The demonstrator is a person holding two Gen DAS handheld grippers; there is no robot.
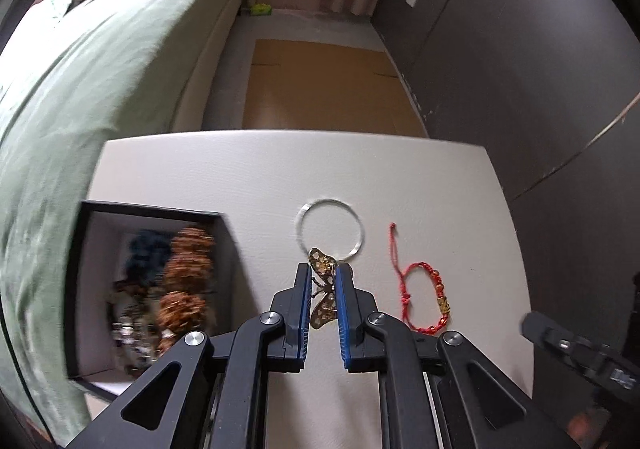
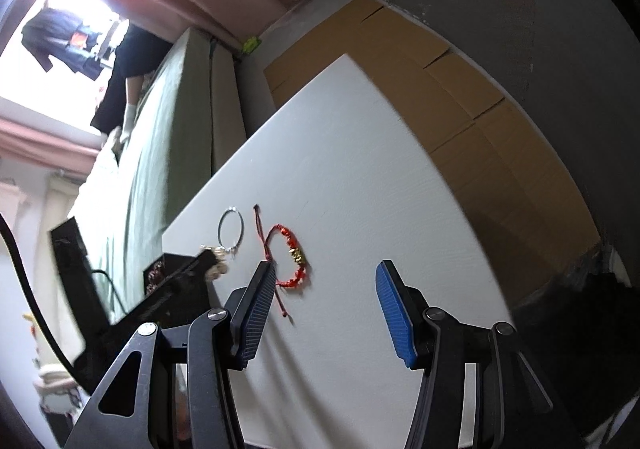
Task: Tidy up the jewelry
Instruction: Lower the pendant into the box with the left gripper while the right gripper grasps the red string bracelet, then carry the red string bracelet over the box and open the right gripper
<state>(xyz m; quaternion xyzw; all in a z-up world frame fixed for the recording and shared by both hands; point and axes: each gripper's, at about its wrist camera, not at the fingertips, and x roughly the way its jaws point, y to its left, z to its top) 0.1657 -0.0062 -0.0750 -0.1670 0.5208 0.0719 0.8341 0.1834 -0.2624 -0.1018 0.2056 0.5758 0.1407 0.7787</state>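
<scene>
My left gripper (image 1: 324,277) is shut on a gold butterfly ornament (image 1: 323,307), pinched between its blue pads above the white table (image 1: 240,177). A thin silver bangle (image 1: 331,229) lies on the table just beyond it, and a red cord bracelet (image 1: 422,297) with gold beads lies to the right. At the left stands an open black jewelry box (image 1: 96,289) holding several blurred pieces. In the right wrist view my right gripper (image 2: 326,277) hangs open with nothing between its fingers, just short of the red cord bracelet (image 2: 290,259); the silver bangle (image 2: 231,227) lies further left.
A bed with a green cover (image 1: 80,89) runs along the table's left side. Flattened cardboard (image 1: 320,85) lies on the floor beyond the table, a dark wall (image 1: 520,49) to the right. A person in dark clothes (image 2: 128,69) sits far back on the bed.
</scene>
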